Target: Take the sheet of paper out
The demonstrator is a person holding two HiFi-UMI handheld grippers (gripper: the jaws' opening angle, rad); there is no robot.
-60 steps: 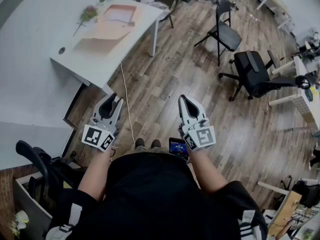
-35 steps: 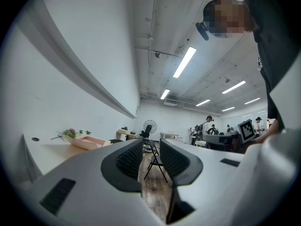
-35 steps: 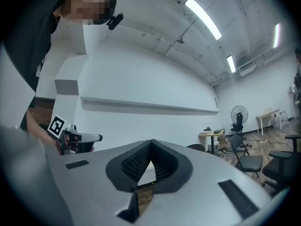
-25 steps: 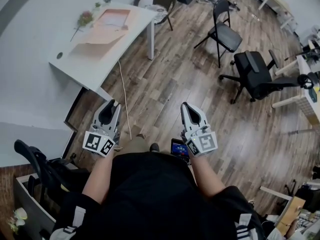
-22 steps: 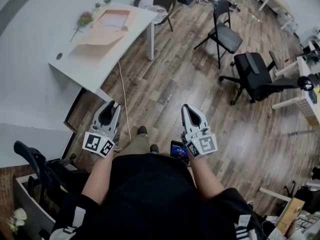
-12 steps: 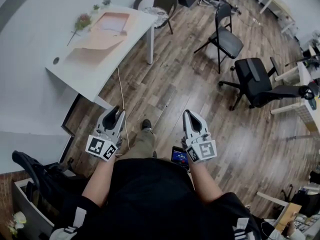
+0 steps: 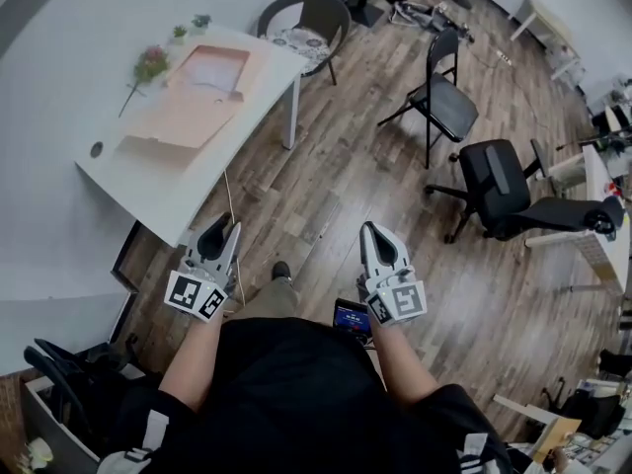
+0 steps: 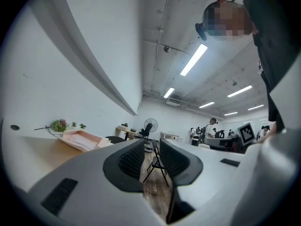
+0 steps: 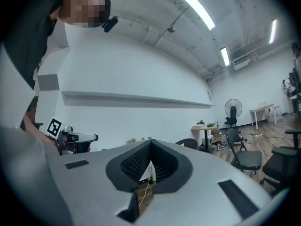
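Note:
A white sheet of paper (image 7: 211,68) lies in a shallow pink tray (image 7: 237,55) on the white table (image 7: 138,186) at the upper left of the head view. An open flat pink folder (image 7: 178,121) lies beside the tray. In the left gripper view the tray (image 8: 77,138) sits far off to the left. My left gripper (image 7: 221,231) is held level over the floor, short of the table's near corner, jaws a little apart and empty; in its own view my left gripper (image 8: 151,149) frames a distant chair. My right gripper (image 7: 372,233) has its tips together and holds nothing, as my right gripper (image 9: 150,147) shows in its own view.
A sprig of flowers (image 7: 146,65) lies at the table's far edge. A round chair (image 7: 309,20) stands beside the table, with a black folding chair (image 7: 442,99) and an office chair (image 7: 512,194) to the right. A cable (image 7: 230,210) hangs down to the wooden floor.
The person has walked toward the table, which now sits lower and closer in the head view. Both grippers kept their pose and jaw spacing.

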